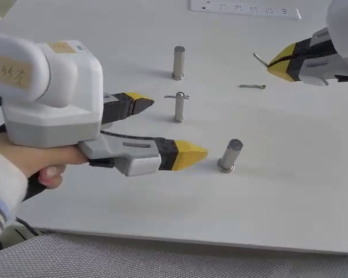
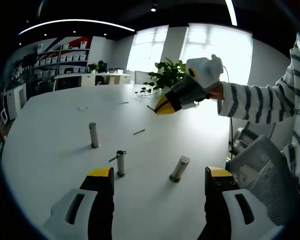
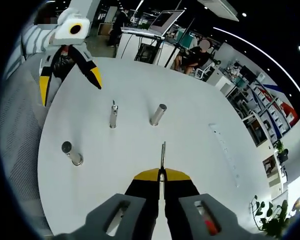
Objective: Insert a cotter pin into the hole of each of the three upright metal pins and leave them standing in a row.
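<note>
The cotter pin [image 3: 163,155] points straight forward from the right gripper [image 3: 161,175], its length in line with the jaws, which are pinched on its near end. The left gripper [image 2: 159,172], level in a hand [image 1: 43,163], gapes wide and holds nothing. A cross-pinned metal pin [image 2: 121,164] stands just ahead of its left jaw, and a bare metal pin [image 2: 179,169] stands ahead between the jaws.

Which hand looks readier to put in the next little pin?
Right: the right gripper is shut on a cotter pin; the left gripper is open and holds nothing.
</note>
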